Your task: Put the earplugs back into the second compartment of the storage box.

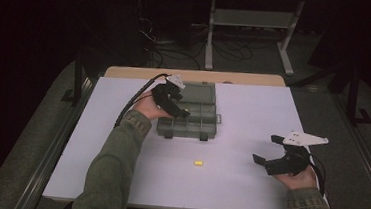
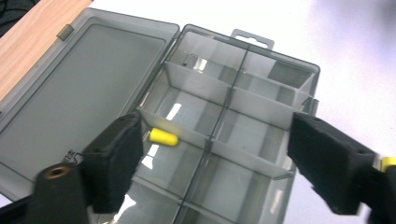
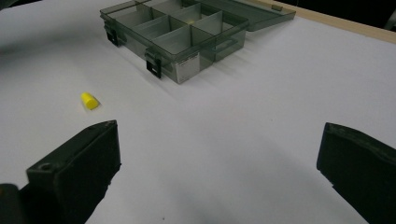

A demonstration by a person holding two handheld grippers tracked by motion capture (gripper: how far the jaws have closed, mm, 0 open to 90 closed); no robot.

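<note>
white tabletop with wooden far edge fronts a dark cabled floor; both tools gape empty.

The left forearm reaches in from the near edge toward the far middle of the scene, its hand carrying the left claw tipped downward, jaws spread wide with nothing gripped between them. The right claw sits low at the near right, held from beneath by its hand, pointing leftward, jaws wide apart and empty.
</note>
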